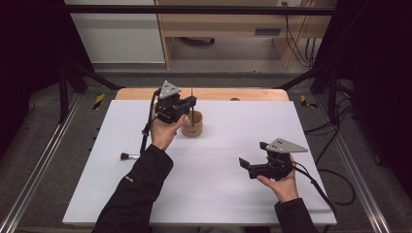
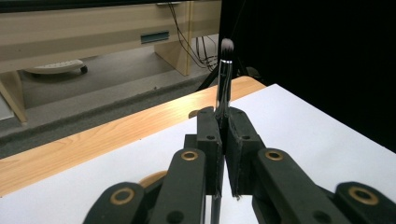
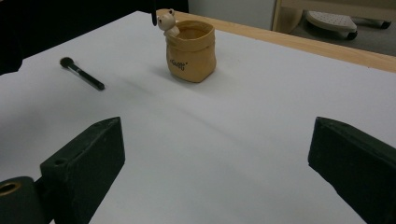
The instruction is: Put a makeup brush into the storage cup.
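Working at a white table [image 1: 204,184] with a wooden strip along its far edge, I have a gripper in each hand. My left gripper [image 1: 190,102] is up near the far side, and its jaws are pressed together on a thin brush [image 2: 224,79], pinching the dark handle so that it stands upright, bristle tip at the top. In the high view the brush's lower end hangs right over a small tan pot [image 1: 192,124]; I think it dips just inside the rim, but from this angle I cannot be sure. The pot stands on the far middle of the table, just beside my left hand [image 1: 163,131], and in the right gripper view it has a little bear figure [image 3: 166,22] on its rim.

My right gripper [image 1: 244,164] rests low over the near right part of the table, well apart from the pot, with its jaws spread wide and nothing between them.

A second brush [image 1: 129,156], short with a dark handle, lies flat on the table's left side, near my left sleeve [image 1: 141,184] and apart from the pot.
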`<state>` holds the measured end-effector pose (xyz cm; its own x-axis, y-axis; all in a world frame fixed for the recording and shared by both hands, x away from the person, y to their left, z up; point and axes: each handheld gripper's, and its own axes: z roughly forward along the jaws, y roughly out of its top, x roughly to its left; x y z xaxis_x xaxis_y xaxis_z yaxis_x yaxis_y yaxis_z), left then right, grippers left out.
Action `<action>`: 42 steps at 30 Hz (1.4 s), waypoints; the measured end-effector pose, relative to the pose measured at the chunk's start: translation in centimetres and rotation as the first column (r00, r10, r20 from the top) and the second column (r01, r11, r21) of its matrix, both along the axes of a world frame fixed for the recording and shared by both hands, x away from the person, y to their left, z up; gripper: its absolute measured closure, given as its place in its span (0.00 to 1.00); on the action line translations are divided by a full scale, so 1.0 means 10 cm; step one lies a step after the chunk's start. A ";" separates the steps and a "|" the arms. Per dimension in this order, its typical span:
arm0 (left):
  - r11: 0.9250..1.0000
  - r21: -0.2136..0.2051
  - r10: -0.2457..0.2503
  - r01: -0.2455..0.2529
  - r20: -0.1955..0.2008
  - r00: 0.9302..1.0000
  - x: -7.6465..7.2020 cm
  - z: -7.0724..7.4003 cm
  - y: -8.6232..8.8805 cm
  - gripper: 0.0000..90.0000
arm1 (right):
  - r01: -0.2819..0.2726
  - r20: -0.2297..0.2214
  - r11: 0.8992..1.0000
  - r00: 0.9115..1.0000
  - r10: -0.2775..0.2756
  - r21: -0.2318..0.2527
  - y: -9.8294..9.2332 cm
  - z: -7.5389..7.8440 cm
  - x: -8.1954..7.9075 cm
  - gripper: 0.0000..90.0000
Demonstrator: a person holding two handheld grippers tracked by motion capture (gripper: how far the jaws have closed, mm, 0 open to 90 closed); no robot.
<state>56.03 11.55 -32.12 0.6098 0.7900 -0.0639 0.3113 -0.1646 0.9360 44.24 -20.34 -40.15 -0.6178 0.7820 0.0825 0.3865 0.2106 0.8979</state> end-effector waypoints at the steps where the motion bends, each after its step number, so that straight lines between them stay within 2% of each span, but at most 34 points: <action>1: 1.000 0.002 0.004 -0.004 -0.001 1.000 0.02 0.00 0.00 0.94 | -0.001 0.000 1.000 1.000 0.001 0.000 0.00 0.00 0.00 0.05; 12: 0.999 0.029 0.027 -0.026 -0.005 1.000 0.22 -0.05 -0.05 0.94 | -0.001 -0.003 1.000 1.000 0.001 0.005 0.01 0.00 0.00 0.05; 23: 0.998 0.018 0.053 -0.053 -0.012 0.999 0.37 -0.12 -0.05 0.94 | -0.005 -0.001 1.000 1.000 0.005 0.002 0.00 0.00 0.00 0.05; 30: 0.998 0.015 0.066 -0.066 -0.009 0.998 0.42 -0.16 -0.04 0.94 | -0.006 -0.001 1.000 1.000 0.006 0.005 0.00 0.00 0.00 0.05; 36: 0.997 0.028 0.078 -0.077 -0.025 0.997 0.47 -0.22 -0.05 0.94 | -0.007 -0.003 1.000 1.000 0.007 0.004 0.01 -0.01 0.00 0.05; 42: 0.996 0.043 0.082 -0.081 -0.025 0.996 0.50 -0.27 -0.07 0.94 | -0.007 -0.003 1.000 1.000 0.007 0.006 0.00 0.00 0.00 0.05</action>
